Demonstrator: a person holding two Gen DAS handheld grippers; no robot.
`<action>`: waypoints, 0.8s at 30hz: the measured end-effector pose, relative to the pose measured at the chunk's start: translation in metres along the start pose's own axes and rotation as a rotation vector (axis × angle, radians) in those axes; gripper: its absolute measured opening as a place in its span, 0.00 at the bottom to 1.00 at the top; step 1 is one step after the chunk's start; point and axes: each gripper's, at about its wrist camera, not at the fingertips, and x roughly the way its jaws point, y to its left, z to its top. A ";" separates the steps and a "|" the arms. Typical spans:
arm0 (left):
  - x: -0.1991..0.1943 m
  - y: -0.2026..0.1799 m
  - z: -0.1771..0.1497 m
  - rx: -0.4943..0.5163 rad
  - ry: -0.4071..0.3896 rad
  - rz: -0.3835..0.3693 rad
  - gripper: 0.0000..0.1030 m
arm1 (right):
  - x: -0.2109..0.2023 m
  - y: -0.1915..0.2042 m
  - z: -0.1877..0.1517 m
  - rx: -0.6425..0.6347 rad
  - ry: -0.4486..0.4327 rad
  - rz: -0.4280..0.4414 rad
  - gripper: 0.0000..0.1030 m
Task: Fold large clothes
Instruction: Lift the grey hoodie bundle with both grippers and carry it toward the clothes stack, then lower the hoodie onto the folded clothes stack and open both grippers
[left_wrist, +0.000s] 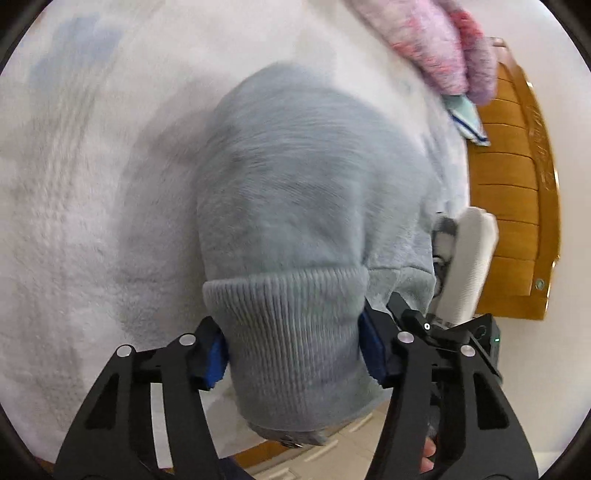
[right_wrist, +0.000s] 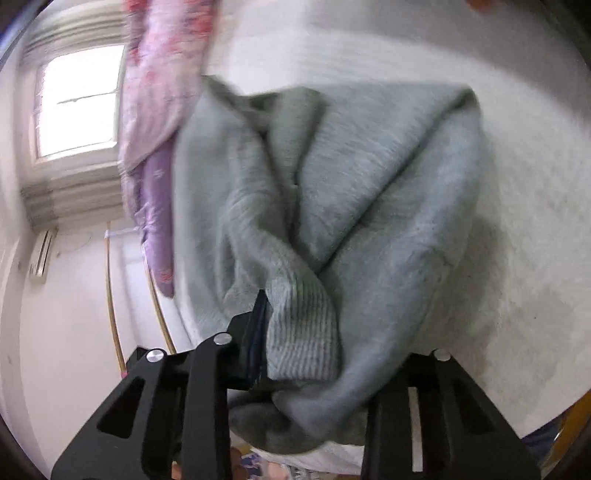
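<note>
Currently, the left gripper (left_wrist: 291, 350) has its jaws closed partway onto the ribbed cuff (left_wrist: 291, 325) of a grey sweater (left_wrist: 295, 192). The blue pads (left_wrist: 216, 356) press against both sides of the cuff, so the jaws are held apart only by the bunched knit between them. The sleeve above the cuff is lifted and hangs away from the white fleece blanket (left_wrist: 74, 221) that covers the bed.

In the right wrist view, the right gripper (right_wrist: 306, 347) clamps a second ribbed cuff (right_wrist: 306, 332) of the same sweater (right_wrist: 369, 184). One finger (right_wrist: 255, 332) is visible against the near side of that cuff; the opposite finger is hidden under draped fabric. The jaws are narrowed onto the knit. The body of the sweater lies in loose folds beyond the cuff, resting on the blanket (right_wrist: 535, 184).

A pink and purple fuzzy garment (left_wrist: 439, 44) lies beyond the sweater, near the far edge of the blanket, also seen in the right wrist view (right_wrist: 162, 92). A wooden headboard (left_wrist: 517, 192) stands beside the sweater, past the blanket edge. A window (right_wrist: 81, 99) appears beyond the pink garment. Both views are motion-blurred.
</note>
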 end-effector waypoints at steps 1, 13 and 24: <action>-0.007 -0.007 0.000 0.013 -0.012 -0.004 0.55 | -0.006 0.012 0.001 -0.034 -0.004 0.005 0.27; -0.085 -0.152 -0.021 0.157 -0.272 -0.088 0.54 | -0.132 0.116 0.035 -0.369 -0.054 0.125 0.26; 0.024 -0.342 -0.054 0.338 -0.311 -0.186 0.54 | -0.302 0.067 0.128 -0.479 -0.238 0.075 0.26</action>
